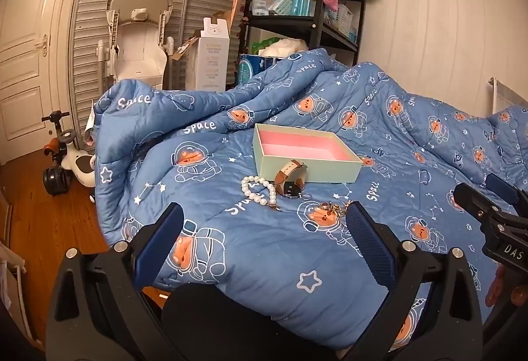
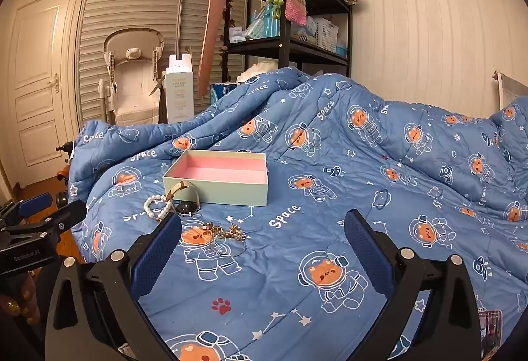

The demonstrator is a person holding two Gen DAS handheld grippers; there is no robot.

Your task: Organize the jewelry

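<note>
Bed quilt (image 1: 264, 262): blue, rumpled, filling most of both views, carrying everything.
Box (image 1: 305, 149): mint outside, pink inside, open and empty, centre of frame, long axis running left to right.
Watch (image 1: 291, 177): leaning on the box's near wall, strap looped upright.
Pearl bracelet (image 1: 259, 191): just left of the watch, flat on the quilt.
Gold chain pile (image 2: 226, 234): lowest in frame, nearest both tongs.
Left tongs (image 1: 264, 229): spread fully wide, holding nothing; pearls straight ahead between the fingers, likely the nearer reach.
Right tongs (image 2: 262, 235): equally wide, empty; jewelry lying ahead and to the left.
</note>
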